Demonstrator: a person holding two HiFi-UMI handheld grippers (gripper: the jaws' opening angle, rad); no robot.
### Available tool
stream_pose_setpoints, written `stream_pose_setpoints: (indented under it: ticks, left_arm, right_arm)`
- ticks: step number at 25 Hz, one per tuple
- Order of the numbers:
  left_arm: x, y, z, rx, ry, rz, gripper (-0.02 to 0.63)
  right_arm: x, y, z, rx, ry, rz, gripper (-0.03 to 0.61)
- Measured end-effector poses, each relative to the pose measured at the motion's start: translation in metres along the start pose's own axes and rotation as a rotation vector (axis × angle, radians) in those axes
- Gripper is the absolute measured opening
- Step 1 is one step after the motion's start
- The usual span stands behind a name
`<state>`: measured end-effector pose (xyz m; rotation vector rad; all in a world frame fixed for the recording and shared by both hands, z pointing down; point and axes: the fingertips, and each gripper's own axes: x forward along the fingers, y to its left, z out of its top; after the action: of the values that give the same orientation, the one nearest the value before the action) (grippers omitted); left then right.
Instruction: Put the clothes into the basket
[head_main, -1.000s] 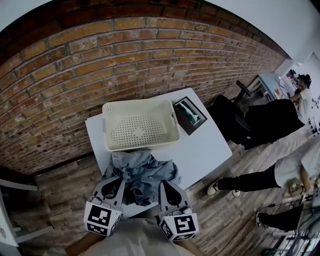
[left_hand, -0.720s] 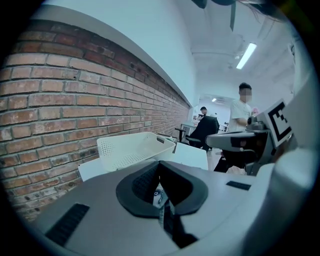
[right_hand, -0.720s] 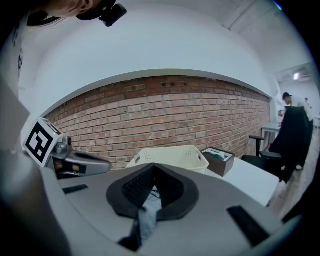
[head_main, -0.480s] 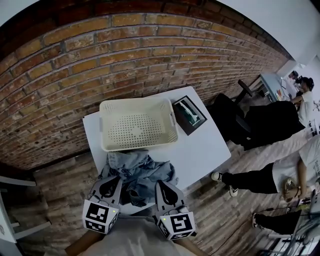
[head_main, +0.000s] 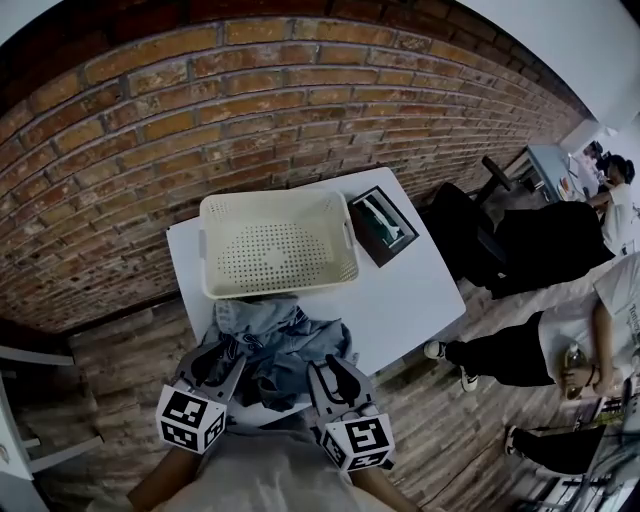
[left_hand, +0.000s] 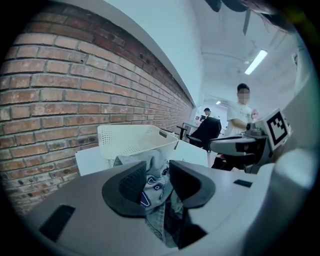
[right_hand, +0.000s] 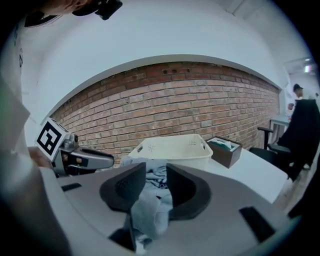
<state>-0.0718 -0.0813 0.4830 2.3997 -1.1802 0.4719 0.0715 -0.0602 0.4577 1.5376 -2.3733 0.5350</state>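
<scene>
**At the Table's Near Edge: Both Grippers Easing Open on the Clothes**

Closest in, found the left gripper (left_hand: 157, 175) with jaws opening. Noted a fold of grey-blue cloth with dark printed patches lying in the gap between its dark pads. Found the right gripper (right_hand: 156, 175) likewise opening, with a pale grey fold hanging down between its jaws. Could not confirm that either pair of pads presses on the fabric.

Just beyond, recorded the rumpled heap of grey-blue clothes (head_main: 280, 345) on the near edge of the white rectangular table (head_main: 410, 290). Observed it partly overhanging that edge, outside the basket and lying close against its near wall. Recorded the cream perforated plastic basket (head_main: 280, 285) standing upright behind the heap, on the table's far left part. Logged a dark brown open box (head_main: 368, 240) just beside the basket's right end, with pale contents showing.

Farther back, logged a red brick wall (head_main: 250, 100) running behind the table. Logged also a black office chair (head_main: 460, 235) off the table's right side. Noted a person (head_main: 560, 340) in a pale top and dark trousers low at the right edge, over the wooden floor.
</scene>
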Motion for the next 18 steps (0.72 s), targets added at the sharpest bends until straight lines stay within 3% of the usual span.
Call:
stream_pose_setpoints:
  ticks: [5,8,12,18]
  left_arm:
    - [0.006,0.009,-0.014,-0.037,0.059,-0.021,0.258]
    - [0.009,0.016,-0.018,-0.066,0.056,-0.022,0.347]
    - [0.015,0.024,-0.031,-0.107,0.099,-0.031,0.427]
    - [0.026,0.031,-0.052,-0.103,0.19,-0.053,0.502]
  right_arm:
    - [0.001,-0.012,-0.01,0.029,0.035,0.009,0.245]
    - [0.002,-0.021,-0.018,0.018,0.07,-0.005,0.353]
    - [0.002,-0.036,-0.033,0.077,0.119,-0.017,0.502]
    - [0.007,-0.055,-0.06,0.133,0.205,-0.002,0.569]
